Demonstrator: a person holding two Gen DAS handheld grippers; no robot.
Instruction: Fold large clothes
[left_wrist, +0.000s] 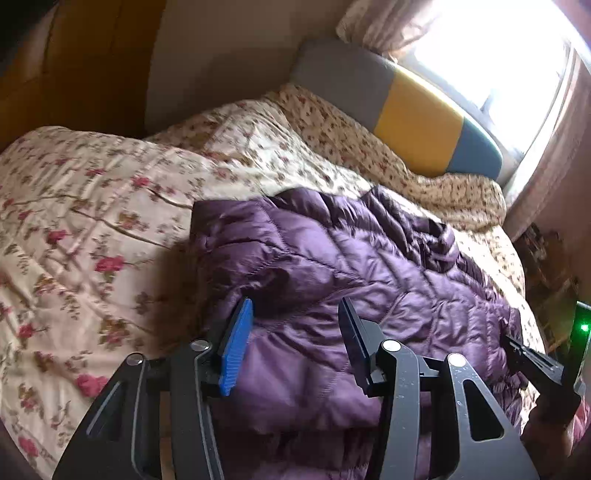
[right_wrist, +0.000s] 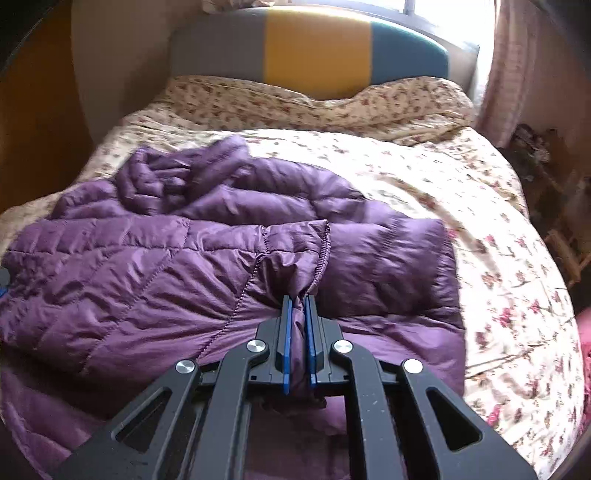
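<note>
Through the left wrist camera, my left gripper (left_wrist: 295, 314) hovers with jaws spread wide and empty over the purple puffer jacket (left_wrist: 351, 266), which lies on the floral bed (left_wrist: 92, 221) from centre toward 4 o'clock; the headboard (left_wrist: 417, 114) sits at 1 o'clock. Through the right wrist camera, my right gripper (right_wrist: 298, 306) has its jaws clenched on a bunched fold of the jacket at 6 o'clock. I judge I should pinch the opposite edge with the left, then carry both corners over evenly. No containers are visible.
</note>
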